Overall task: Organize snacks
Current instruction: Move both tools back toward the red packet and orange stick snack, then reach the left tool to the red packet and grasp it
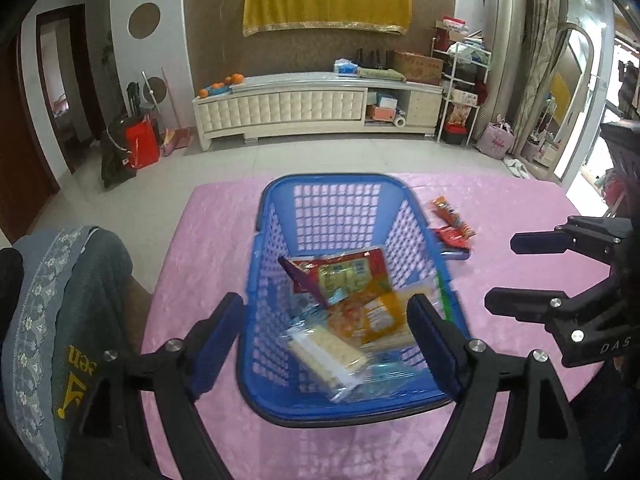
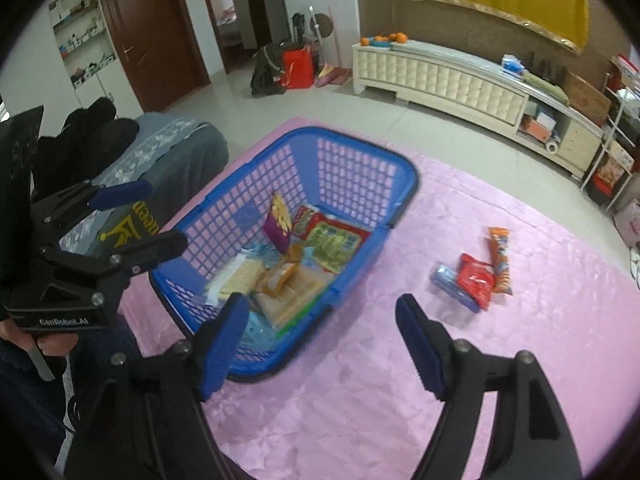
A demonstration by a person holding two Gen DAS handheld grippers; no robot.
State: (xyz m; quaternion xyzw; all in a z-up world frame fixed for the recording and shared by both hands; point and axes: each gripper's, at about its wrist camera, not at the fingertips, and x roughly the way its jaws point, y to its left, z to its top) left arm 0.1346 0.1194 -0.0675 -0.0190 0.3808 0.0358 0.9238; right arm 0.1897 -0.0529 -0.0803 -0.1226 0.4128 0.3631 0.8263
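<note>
- The blue basket [image 1: 336,216] sits mid-table on the pink cloth [image 1: 208,240], already holding a loose pile of packets [image 1: 352,304]; three snacks are not yet inside
- In the right wrist view those three lie together at about 3 o'clock of the basket, well apart from its wall: an orange packet [image 2: 500,260], a red packet [image 2: 476,280] and a bluish wrapper [image 2: 452,284], the red one touching both neighbours
- The left gripper [image 1: 324,320] hangs over the basket's near end, jaws spread wide with nothing between them
- The right gripper [image 2: 320,332] stands just beside the basket's near corner, jaws likewise wide and empty
- Step in hand, as I judge it: between drops, with the stray packets next
- The orange packet's long axis runs roughly 12 to 6 o'clock, leaning slightly; the bluish wrapper lies slanted from 10 to 4
- The next move likely calls for swinging the right gripper toward 2 o'clock and closing across a packet's narrow width
</note>
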